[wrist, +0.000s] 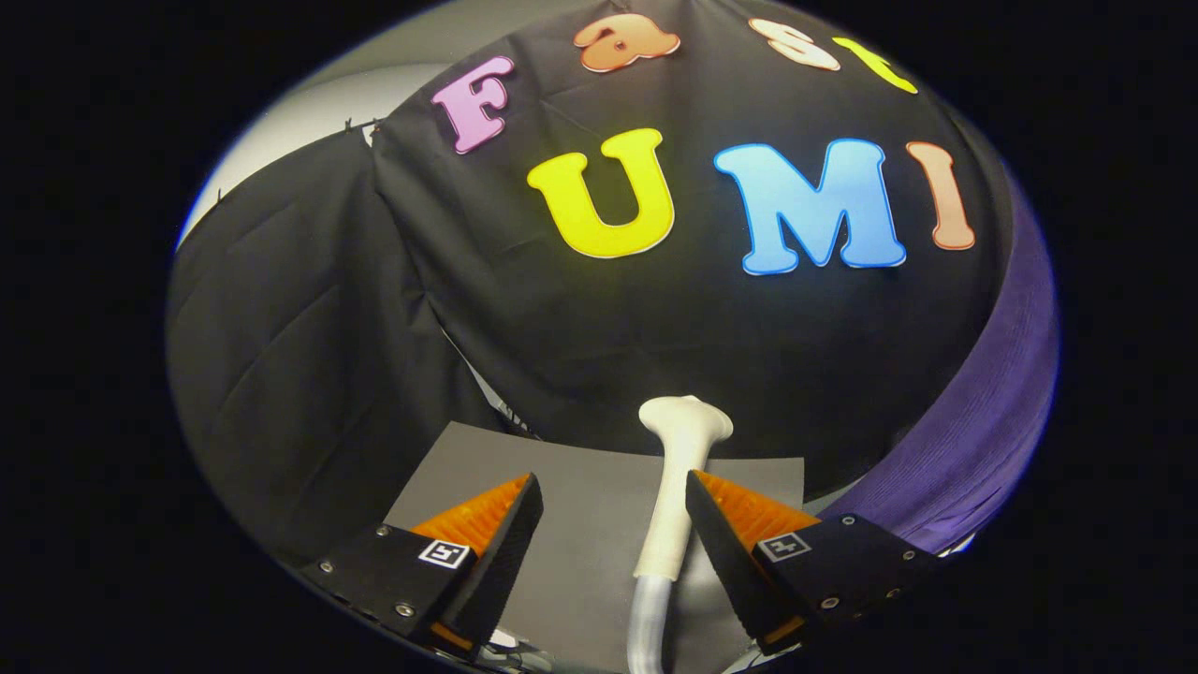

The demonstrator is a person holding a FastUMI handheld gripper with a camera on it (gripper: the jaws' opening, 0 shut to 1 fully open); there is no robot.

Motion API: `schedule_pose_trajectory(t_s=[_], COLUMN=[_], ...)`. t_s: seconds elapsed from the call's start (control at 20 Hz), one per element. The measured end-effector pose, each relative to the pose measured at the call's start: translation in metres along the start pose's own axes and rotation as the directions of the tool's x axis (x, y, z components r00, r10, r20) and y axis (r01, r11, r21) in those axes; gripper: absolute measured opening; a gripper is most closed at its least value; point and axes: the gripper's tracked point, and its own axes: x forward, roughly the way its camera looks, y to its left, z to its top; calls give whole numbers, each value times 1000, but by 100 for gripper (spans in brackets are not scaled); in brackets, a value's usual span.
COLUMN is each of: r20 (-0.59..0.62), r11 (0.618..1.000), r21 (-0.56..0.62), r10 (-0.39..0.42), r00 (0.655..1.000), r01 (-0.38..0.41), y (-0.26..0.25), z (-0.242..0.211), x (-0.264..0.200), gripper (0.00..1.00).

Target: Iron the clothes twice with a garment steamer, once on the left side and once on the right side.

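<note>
Steamer head [684, 426], pale and flared at its far end, is seen lying on a grey mat [580, 510] on the bench, with its handle [666, 534] running back toward the tool and a ribbed hose [646, 627] trailing from the near end. The handle lies between the two fingers of the tool [613, 501], much closer to the right one, which appears to touch it or nearly so; whether real contact is made cannot be told. The left finger stands well apart from the handle, so the tool is spread wide and nothing is gripped. Beyond the mat the black cloth wall [655, 318] of the booth hangs, and off to the right, past the right finger, a purple garment [983, 412] is seen draped down the side, near the mat but apart from the steamer. The step in hand is judged to be the pick-up of the steamer; no ironing pass seems to be begun, since the head rests on the mat and points away from the garment. For the next move, the tool would need to be shifted a little to the right so that the handle sits midway between the fingers, then closed squarely on the handle below the flare. A grip taken off-centre may let the smooth, rounded handle roll or slip, and the hose may drag on it once lifted toward the garment.
</note>
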Motion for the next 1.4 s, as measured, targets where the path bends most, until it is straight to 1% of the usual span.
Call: schedule_pose_trajectory(t_s=[0.1,0.2,0.45,0.6,0.65,0.75,0.8,0.85,1.0,1.1,1.15,1.25,1.3,1.4], r20=[-31,-68,-143,-180,-194,-220,-223,-224,-242,-250,-240,-237,-232,-206], r11=[999,999,996,997,998,998,997,995,982,963,958,959,960,966], r21=[20,38,87,80,66,53,71,97,186,266,282,278,270,241], r10=[-28,-37,-10,-6,2,-9,4,21,73,117,127,131,141,150], r00=[999,997,990,984,981,976,975,974,967,961,963,963,962,967], r01=[29,40,23,21,11,21,12,1,-27,-48,-56,-62,-75,-98], y=[-16,-27,-44,-50,-51,-58,-57,-56,-55,-49,-47,-44,-38,-30], z=[-2,-7,-18,-31,-36,-46,-49,-49,-53,-57,-56,-58,-59,-59], x=[17,34,69,85,89,95,100,104,104,106,106,101,93,80], gripper=[95,94,93,84,79,70,62,58,53,51,51,44,37,34])
